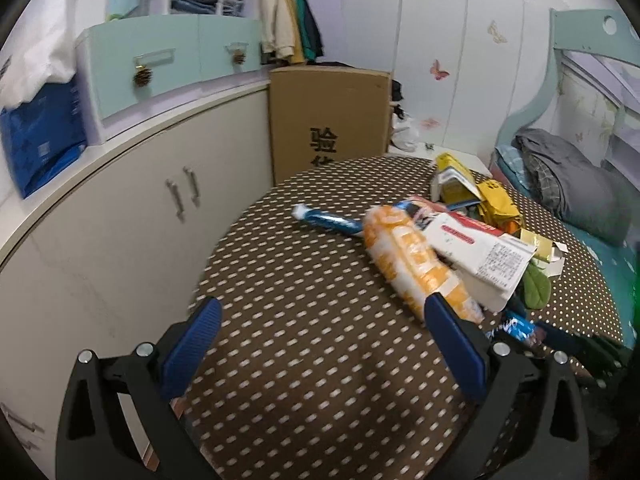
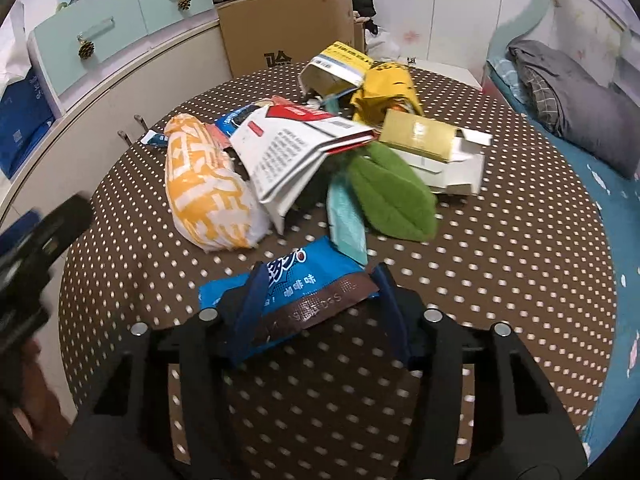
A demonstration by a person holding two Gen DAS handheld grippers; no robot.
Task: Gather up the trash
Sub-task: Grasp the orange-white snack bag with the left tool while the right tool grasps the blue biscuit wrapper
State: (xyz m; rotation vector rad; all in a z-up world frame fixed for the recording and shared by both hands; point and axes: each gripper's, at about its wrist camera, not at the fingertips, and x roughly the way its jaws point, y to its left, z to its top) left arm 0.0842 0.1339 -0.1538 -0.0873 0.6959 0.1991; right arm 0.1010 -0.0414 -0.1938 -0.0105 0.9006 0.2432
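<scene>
Blue and brown, glossy and printed with white characters, one snack wrapper (image 2: 288, 300) is seen flat on the polka-dot tablecloth (image 2: 500, 272), lying between the parted fingers of the right gripper (image 2: 320, 280); whether it is pinched cannot be told. Beyond it one orange-and-white bag (image 2: 208, 192), one white leaflet box (image 2: 288, 152) and one green leaf-shaped piece (image 2: 392, 196) are heaped. The left gripper (image 1: 320, 320) is held wide apart, empty, beside the orange bag.

Bare dotted table (image 1: 304, 360) lies open before the left tongs (image 1: 320, 316); the orange bag (image 1: 416, 264) blocks their right.
</scene>
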